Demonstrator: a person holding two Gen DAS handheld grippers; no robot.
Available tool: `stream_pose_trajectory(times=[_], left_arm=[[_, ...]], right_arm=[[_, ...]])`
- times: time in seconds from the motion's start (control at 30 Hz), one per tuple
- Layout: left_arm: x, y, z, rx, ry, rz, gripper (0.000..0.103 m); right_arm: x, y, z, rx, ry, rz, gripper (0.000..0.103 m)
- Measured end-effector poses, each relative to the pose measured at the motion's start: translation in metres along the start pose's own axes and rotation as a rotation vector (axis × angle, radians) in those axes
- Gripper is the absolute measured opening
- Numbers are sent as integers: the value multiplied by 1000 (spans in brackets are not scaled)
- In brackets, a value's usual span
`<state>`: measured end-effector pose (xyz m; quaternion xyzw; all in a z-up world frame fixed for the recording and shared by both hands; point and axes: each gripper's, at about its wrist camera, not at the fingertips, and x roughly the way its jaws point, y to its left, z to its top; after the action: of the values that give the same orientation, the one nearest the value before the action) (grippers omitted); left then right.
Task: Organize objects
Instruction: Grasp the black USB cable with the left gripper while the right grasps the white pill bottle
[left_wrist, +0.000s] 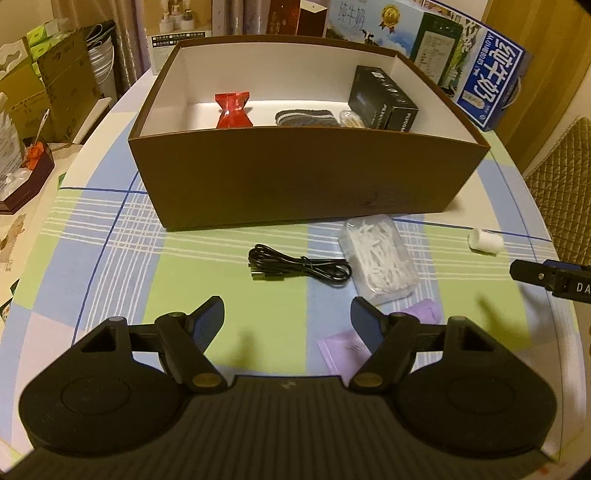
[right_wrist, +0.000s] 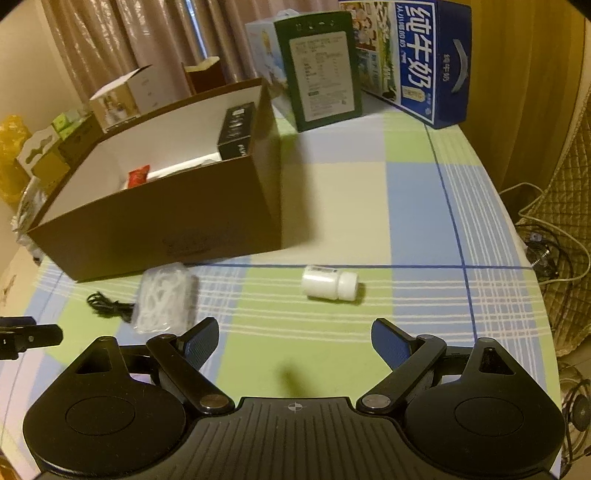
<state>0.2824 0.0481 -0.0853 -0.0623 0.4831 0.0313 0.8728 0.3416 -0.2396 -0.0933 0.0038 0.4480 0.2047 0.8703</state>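
Brown box (left_wrist: 306, 173), open top, white inside, sat at 12 o'clock; held red piece (left_wrist: 233, 110), grey striped cloth (left_wrist: 307, 118), black carton (left_wrist: 382, 98). Black cable (left_wrist: 299, 268) coiled centre. Bag of white picks (left_wrist: 376, 258) at 2 o'clock, touching cable. White bottle (right_wrist: 330, 282) on side, at 3 o'clock. Purple sachets (left_wrist: 343, 347) at 5 o'clock.

You have one brown box (left_wrist: 306, 177) holding four things: one red ornament (left_wrist: 232, 110), one grey cloth (left_wrist: 306, 119), one black carton (left_wrist: 384, 98), one small packet (left_wrist: 351, 120). On the counter (left_wrist: 207, 258) lie one black cable (left_wrist: 295, 267), one bag of floss picks (left_wrist: 376, 258), one white bottle (right_wrist: 330, 283) and two purple sachets (left_wrist: 345, 349).
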Motion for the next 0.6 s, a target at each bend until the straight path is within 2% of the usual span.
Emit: stream_pose_trajectory(times=[0.2, 0.27, 0.33, 0.6], left_arm=[[16, 6, 7, 0, 8, 7, 73], [16, 6, 8, 0, 10, 7, 73], [21, 8, 10, -1, 13, 7, 73], [39, 13, 16, -2, 32, 12, 75]], right_arm=[[15, -4, 7, -3, -5, -23, 87], [20, -5, 9, -12, -8, -30, 84], [27, -6, 11, -19, -10, -40, 74], [58, -12, 21, -13, -3, -96, 63]])
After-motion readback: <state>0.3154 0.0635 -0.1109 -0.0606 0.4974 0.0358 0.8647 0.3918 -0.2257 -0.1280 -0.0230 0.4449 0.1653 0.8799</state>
